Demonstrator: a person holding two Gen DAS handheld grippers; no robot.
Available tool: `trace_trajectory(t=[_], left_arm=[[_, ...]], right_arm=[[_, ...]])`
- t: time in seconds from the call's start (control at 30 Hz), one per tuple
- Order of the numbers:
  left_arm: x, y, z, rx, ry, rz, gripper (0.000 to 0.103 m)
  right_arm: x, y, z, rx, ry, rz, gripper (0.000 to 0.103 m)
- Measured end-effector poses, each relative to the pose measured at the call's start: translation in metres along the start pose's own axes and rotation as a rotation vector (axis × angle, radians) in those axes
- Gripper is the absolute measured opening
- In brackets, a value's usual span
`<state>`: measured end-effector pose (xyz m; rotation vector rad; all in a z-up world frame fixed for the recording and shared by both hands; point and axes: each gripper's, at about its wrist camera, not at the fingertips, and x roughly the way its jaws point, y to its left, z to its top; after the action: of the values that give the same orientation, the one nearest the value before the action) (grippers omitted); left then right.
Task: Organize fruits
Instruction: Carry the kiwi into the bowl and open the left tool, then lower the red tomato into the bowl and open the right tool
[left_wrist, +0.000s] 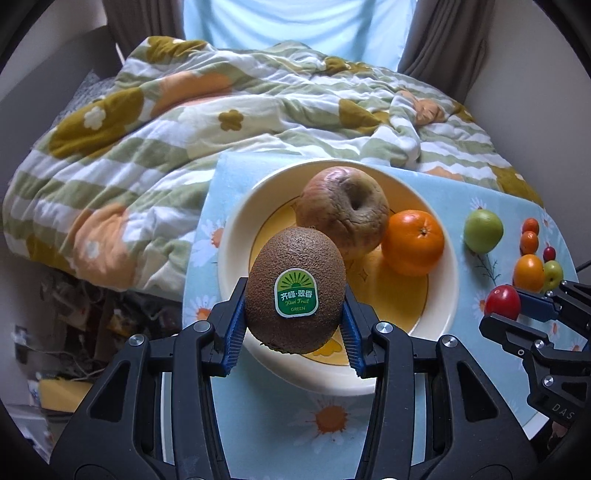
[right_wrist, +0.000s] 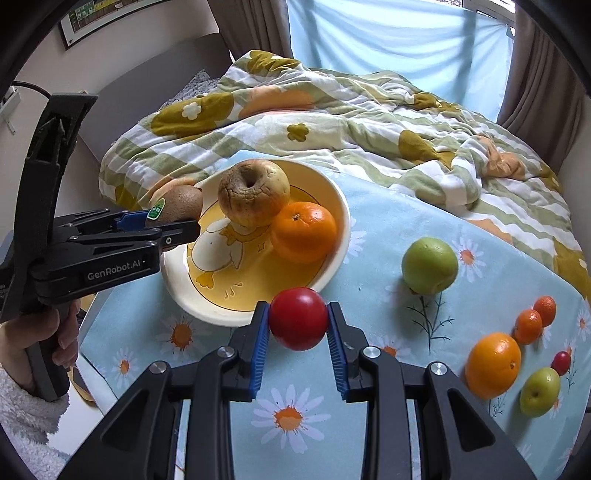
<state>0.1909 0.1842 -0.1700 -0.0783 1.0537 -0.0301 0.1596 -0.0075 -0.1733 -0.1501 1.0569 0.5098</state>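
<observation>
Beside a rumpled floral quilt (left_wrist: 155, 147) lies a pale blue daisy-print cloth (right_wrist: 369, 229), and on it stands the cream plate (right_wrist: 332, 199) with a yellow duck painted in its well. Left of the plate, a hand (right_wrist: 55, 332) in a fleecy white sleeve grips the handle of the left gripper (left_wrist: 293, 306), whose blue pads press on either side of a brown kiwi (left_wrist: 295, 291) bearing a green sticker; the kiwi hangs above the plate's near rim. On the plate a wrinkled apple (left_wrist: 343, 208) and an orange (left_wrist: 413, 242) sit touching. Just right of the plate's near edge the right gripper (right_wrist: 298, 325) is closed tight on a small red fruit (right_wrist: 298, 318), possibly a tomato. Right of the plate a green fruit (right_wrist: 429, 265) stands alone; farther right sits a cluster of small orange, red and green fruits (right_wrist: 493, 365). Behind the quilt, a light blue curtain (right_wrist: 388, 40) hangs between brown drapes.
</observation>
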Motion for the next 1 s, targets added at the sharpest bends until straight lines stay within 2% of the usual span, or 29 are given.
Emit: trace_trajectory(t=[0.37, 0.53, 0.63, 0.67, 0.7, 0.73, 0.8, 1.0], left_arm=[[0.025, 0.009, 0.016, 0.013, 0.025, 0.026, 0.051], [0.03, 0.015, 0.016, -0.02, 0.032, -0.012, 0.052], [0.032, 0.015, 0.013, -0.019, 0.044, -0.039, 0.061], [0.029, 0.014, 0.013, -0.014, 0.034, -0.048, 0.07], [0.026, 0.012, 0.012, -0.008, 0.021, -0.054, 0.089], [0.023, 0.009, 0.013, 0.003, 0.012, -0.041, 0.101], [0.015, 0.005, 0.011, 0.022, -0.015, -0.028, 0.103], [0.002, 0.007, 0.004, 0.026, -0.003, -0.026, 0.103]], right_arm=[[0.018, 0.004, 0.01, 0.04, 0.019, -0.005, 0.028], [0.02, 0.002, 0.01, 0.057, 0.021, -0.011, 0.028], [0.019, 0.001, 0.01, 0.067, 0.019, -0.016, 0.028], [0.018, 0.001, 0.01, 0.071, 0.018, -0.017, 0.028], [0.017, 0.0, 0.01, 0.074, 0.017, -0.018, 0.028], [0.016, -0.001, 0.009, 0.076, 0.016, -0.02, 0.028], [0.014, -0.002, 0.009, 0.078, 0.012, -0.024, 0.028], [0.007, -0.007, 0.01, 0.08, 0.001, -0.027, 0.028]])
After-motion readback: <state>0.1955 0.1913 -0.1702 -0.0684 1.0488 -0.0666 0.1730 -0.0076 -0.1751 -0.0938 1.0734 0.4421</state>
